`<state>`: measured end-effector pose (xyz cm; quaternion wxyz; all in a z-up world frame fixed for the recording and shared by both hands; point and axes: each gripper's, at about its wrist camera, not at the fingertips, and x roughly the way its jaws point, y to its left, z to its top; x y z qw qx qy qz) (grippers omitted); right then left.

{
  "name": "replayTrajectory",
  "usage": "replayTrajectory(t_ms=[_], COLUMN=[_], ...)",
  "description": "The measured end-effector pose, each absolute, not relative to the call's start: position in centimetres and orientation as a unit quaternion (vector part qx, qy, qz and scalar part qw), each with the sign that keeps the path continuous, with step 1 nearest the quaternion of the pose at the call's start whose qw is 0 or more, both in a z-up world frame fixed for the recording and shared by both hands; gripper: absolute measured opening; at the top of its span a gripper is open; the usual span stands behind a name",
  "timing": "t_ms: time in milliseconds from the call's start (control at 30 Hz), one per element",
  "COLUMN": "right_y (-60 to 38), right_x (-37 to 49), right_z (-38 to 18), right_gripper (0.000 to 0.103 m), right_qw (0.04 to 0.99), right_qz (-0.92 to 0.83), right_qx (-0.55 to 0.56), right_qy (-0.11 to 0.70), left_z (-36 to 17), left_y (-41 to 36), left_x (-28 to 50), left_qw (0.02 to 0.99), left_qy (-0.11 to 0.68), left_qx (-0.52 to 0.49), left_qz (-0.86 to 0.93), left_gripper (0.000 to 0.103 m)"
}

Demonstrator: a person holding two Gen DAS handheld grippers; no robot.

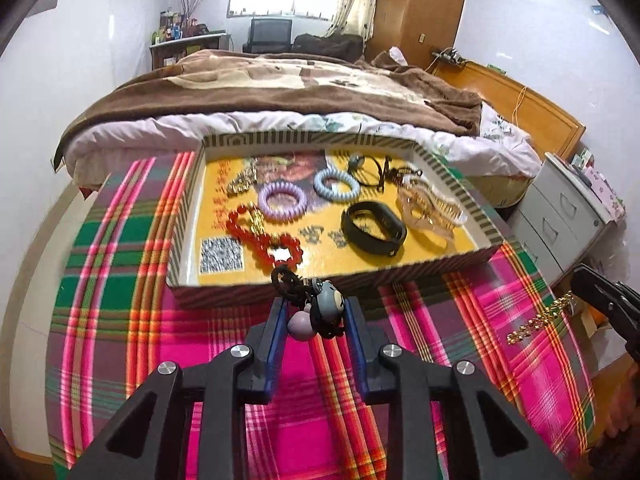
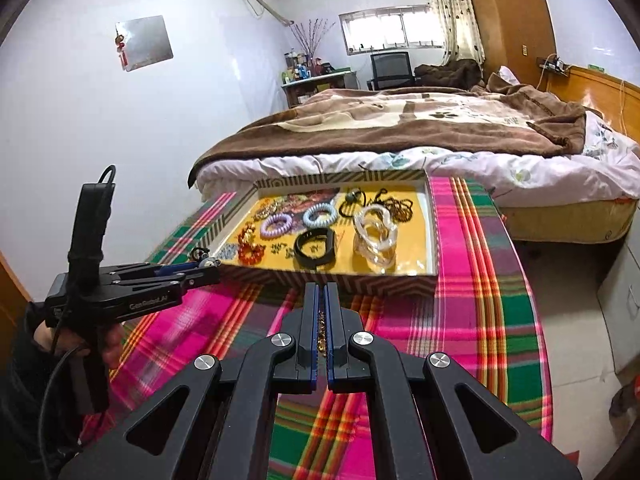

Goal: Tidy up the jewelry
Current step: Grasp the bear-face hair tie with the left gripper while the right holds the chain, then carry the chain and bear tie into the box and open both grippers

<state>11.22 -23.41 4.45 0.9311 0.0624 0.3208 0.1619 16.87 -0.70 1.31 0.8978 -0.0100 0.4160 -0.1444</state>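
The left gripper (image 1: 314,308), angled downward above the plaid cloth (image 1: 500,320), is clamped on a black hair tie with grey charm (image 1: 316,300), held just short of the tray's near wall (image 1: 400,276). The right gripper (image 2: 321,292), likewise tilted down, is pressed tight on a gold chain (image 2: 321,332), whose length runs along the fingers. Beyond, bracelets and a black band (image 2: 314,246) lie in the tray.

The walls (image 2: 80,128) were white. Daylight came through a window (image 2: 394,28) with a patterned curtain (image 2: 454,16) beside it. A bed (image 2: 400,128) with a brown blanket filled the middle of the room. Behind it stood a black chair (image 2: 390,66), a cluttered shelf (image 2: 316,80) and a tall wooden wardrobe (image 2: 508,12). The floor (image 2: 576,320) was pale.
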Motion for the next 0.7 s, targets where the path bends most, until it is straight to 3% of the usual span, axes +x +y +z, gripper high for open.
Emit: replayTrajectory(t_ms=[700], right_y=[-18.3], right_x=[18.7], right_z=[8.4], right_gripper=[0.002], right_qw=[0.933], right_qz=[0.207], right_qx=[0.052], right_qy=[0.289], left_z=[5.2], left_y=[2.5], left_x=[23.4], left_qw=[0.906], left_qy=[0.401], left_qx=[-0.013], left_qz=[-0.137], left_gripper=[0.029])
